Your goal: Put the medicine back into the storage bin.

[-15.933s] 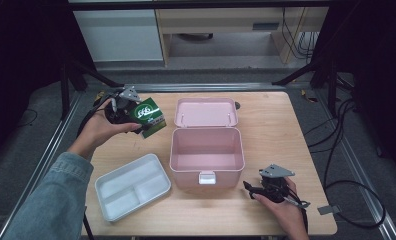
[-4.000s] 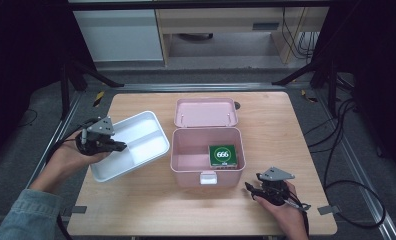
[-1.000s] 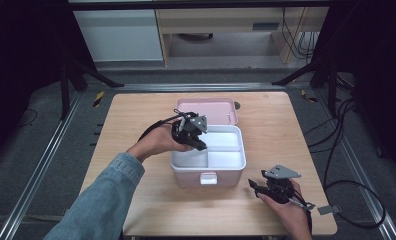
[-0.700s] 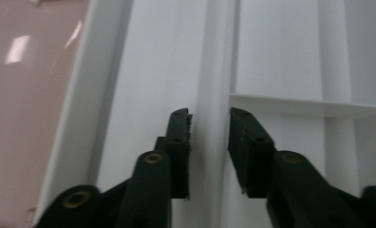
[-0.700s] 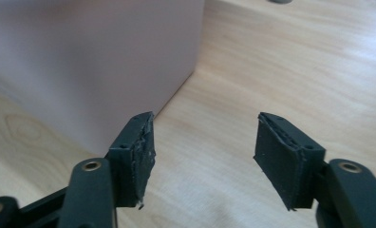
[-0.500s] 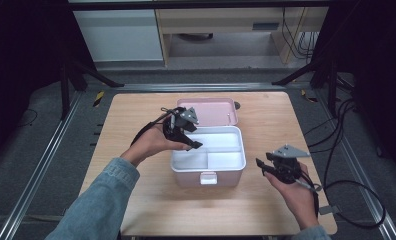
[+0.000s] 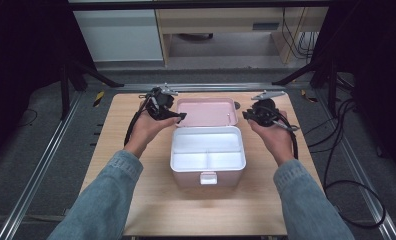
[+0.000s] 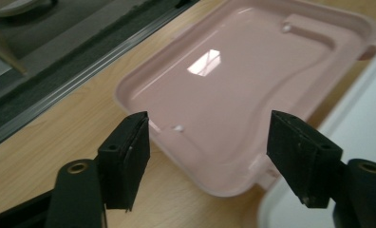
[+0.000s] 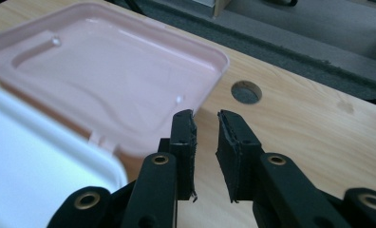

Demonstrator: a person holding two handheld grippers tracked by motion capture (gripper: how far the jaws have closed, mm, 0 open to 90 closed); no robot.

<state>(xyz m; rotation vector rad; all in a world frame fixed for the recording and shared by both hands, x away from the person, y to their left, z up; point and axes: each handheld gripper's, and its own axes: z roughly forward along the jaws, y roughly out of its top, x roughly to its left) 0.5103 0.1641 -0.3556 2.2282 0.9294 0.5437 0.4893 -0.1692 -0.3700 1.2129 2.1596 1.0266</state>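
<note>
A pink box [image 7: 206, 179] stands mid-table with a white divided tray [image 7: 208, 150] seated in its top. Its pink lid [image 7: 206, 111] lies open and flat behind it. My left gripper [image 7: 178, 116] is at the lid's left edge. In the left gripper view it is open [image 8: 207, 156], its jaws spread wide above the lid's corner [image 8: 233, 85], with the tray's rim [image 8: 347, 142] at the right. My right gripper [image 7: 246, 114] is at the lid's right edge. In the right gripper view it is shut to a narrow slit [image 9: 206, 156], with nothing between the jaws, just beside the lid's rim [image 9: 105, 71].
The wooden table [image 7: 136, 200] has bare room in front of and on both sides of the box. A round hole [image 9: 246, 92] in the tabletop lies just past the lid's right corner. Metal rails [image 7: 41, 165] and dark floor surround the table.
My right gripper has moved from the front right of the table up to the lid's right edge. My left gripper has left the tray and shifted back to the lid's left edge.
</note>
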